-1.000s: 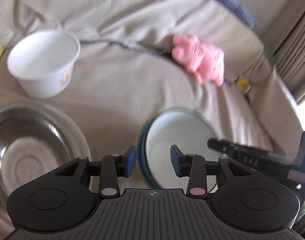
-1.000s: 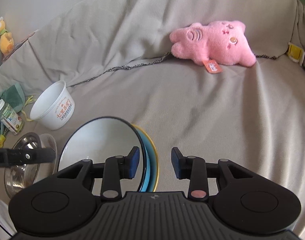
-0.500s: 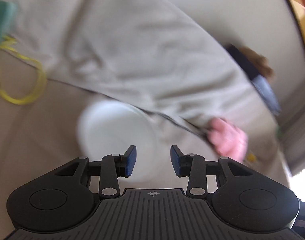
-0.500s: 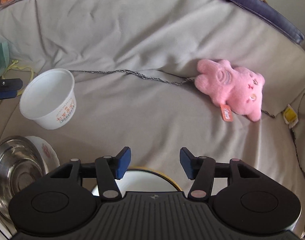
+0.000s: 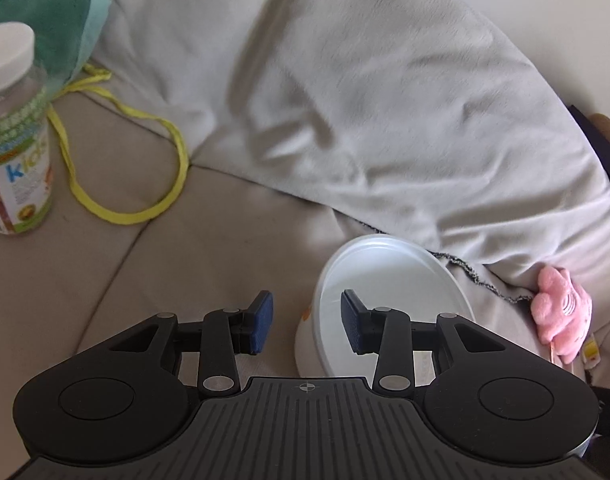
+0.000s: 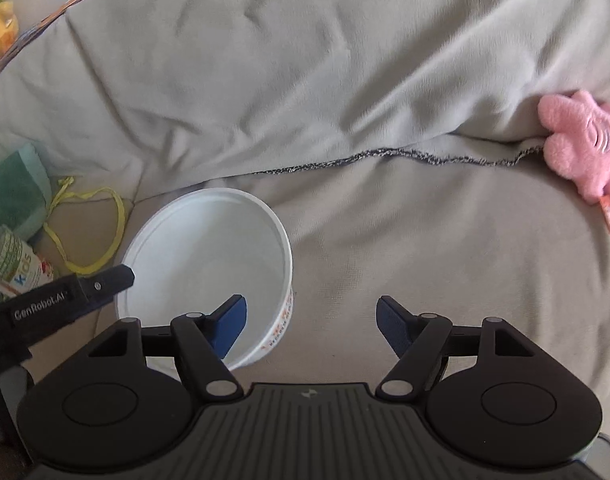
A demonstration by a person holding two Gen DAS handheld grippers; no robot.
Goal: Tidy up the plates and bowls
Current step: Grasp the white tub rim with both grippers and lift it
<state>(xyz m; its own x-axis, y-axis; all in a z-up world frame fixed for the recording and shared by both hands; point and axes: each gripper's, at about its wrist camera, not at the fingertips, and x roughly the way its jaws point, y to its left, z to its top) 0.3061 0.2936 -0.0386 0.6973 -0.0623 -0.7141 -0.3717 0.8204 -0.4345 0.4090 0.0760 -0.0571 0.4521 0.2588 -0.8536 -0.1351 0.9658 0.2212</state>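
The white bowl (image 5: 389,300) stands upright at lower right of the left view, its near rim apparently between the 2 parted fingers of the empty left gripper (image 5: 307,328), nearer than the right gripper (image 6: 311,326), also wide apart and empty.

Bowl (image 6: 209,264) sits on the sofa seat (image 6: 425,248) in front of the draped blanket (image 6: 305,80), with the left gripper (image 5: 307,328) straddling its near-left rim, one finger outside and one inside, and the right gripper (image 6: 311,328) just right of it, its left finger over the bowl. Left of the bowl lie a looped cord (image 5: 145,168), a bottle (image 5: 15,132) standing further left, and a cloth pouch (image 5: 61,24) behind the bottle. Plush toy (image 6: 585,148) lies far right at the blanket edge, well apart from the bowl
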